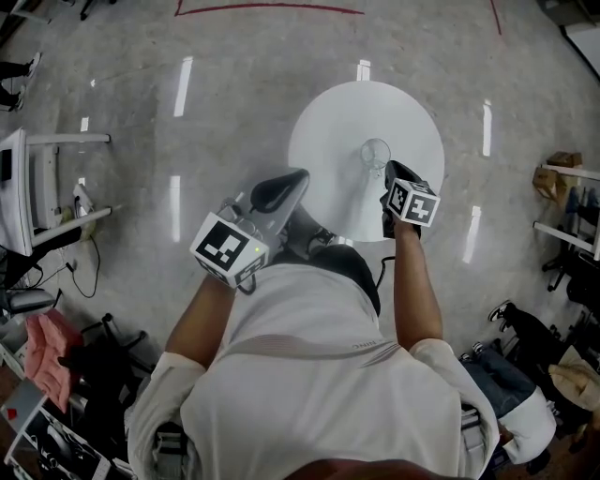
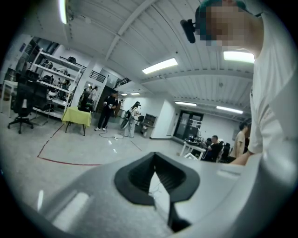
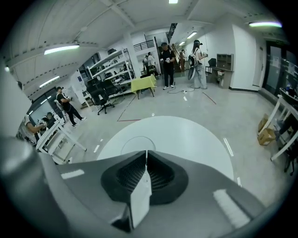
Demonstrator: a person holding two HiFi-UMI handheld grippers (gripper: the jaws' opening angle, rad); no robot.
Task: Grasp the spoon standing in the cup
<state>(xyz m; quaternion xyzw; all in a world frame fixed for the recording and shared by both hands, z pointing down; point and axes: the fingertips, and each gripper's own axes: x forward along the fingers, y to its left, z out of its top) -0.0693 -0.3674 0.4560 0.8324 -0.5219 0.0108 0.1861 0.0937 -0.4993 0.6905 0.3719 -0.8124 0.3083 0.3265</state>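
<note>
A clear glass cup (image 1: 375,152) stands near the middle of a round white table (image 1: 328,131). My right gripper (image 1: 387,171) reaches over the table, its tip at the cup's near right rim. In the right gripper view the cup (image 3: 128,144) shows as a faint ring just beyond the jaws. There my right gripper (image 3: 146,155) is shut, with only a thin pale edge of the spoon pinched between the pads; the rest of the spoon is hidden. My left gripper (image 1: 281,187) hangs left of the table, off its edge. In its own view the left gripper (image 2: 155,169) is shut and holds nothing.
The table (image 3: 186,135) stands on a glossy grey floor. A white frame (image 1: 37,178) is at the left and shelving (image 1: 567,187) at the right. Red tape (image 1: 272,11) marks the floor beyond. Several people (image 3: 167,58) and a yellow-covered table (image 3: 143,83) are far off.
</note>
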